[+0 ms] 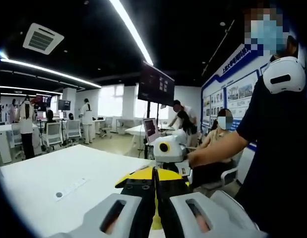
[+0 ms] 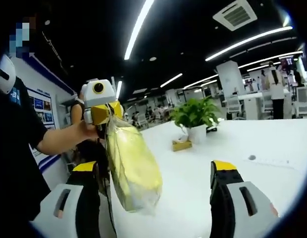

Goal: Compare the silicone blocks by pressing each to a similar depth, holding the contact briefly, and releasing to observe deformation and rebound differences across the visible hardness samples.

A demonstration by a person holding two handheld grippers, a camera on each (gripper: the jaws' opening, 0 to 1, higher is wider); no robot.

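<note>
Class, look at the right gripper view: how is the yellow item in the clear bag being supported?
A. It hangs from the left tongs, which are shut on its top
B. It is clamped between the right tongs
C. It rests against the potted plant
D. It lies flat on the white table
A: the clear bag dangles off the white table from the left tongs, pinched at its top, while the right tongs stand open.

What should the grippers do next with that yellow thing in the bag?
Probably lower the bagged yellow block onto the white table: the left gripper holds it hanging in the air, and the right gripper is open, so nothing can be pressed yet.
</note>
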